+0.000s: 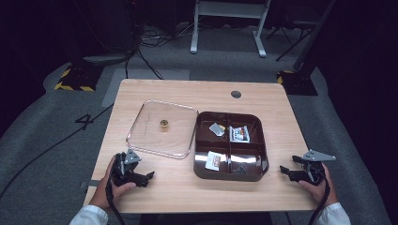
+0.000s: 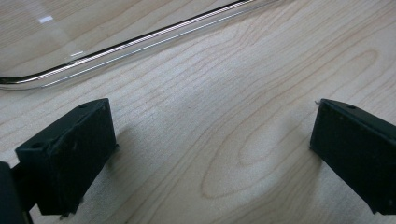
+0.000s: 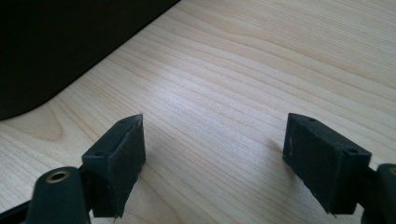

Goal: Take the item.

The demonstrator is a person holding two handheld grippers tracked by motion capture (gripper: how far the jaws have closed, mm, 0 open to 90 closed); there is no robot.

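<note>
A light wooden table (image 1: 178,187) is seen at the centre of the high view, with a dark round hole (image 1: 236,94) near its far edge; grey carpet (image 1: 42,140) lies around it, cables (image 1: 150,42) trail across the floor at the top, a white frame (image 1: 230,23) stands at upper centre, and yellow-black hazard tape (image 1: 72,84) marks a base at upper left; the rest of the room is dark.

A clear lid (image 1: 162,127) is laid flat left of centre, with a small gold knob (image 1: 164,123) at its middle; just beside it, right of centre, a dark brown tray (image 1: 231,145) with four compartments is placed; small packets (image 1: 240,134) are seen in the upper compartments and another packet (image 1: 213,161) in the lower left one.

The left gripper (image 1: 142,178) is held at lower left of the high view, on the table near the lid's front edge; in the left gripper view (image 2: 212,154) its jaws are spread wide over bare wood, nothing between them, the lid's rim (image 2: 140,42) crossing the upper left.

The right gripper (image 1: 288,172) is held at lower right, beside the tray; in the right gripper view (image 3: 215,158) its jaws are likewise set wide apart over bare wood, the tray's dark wall (image 3: 60,46) seen at upper left.
</note>
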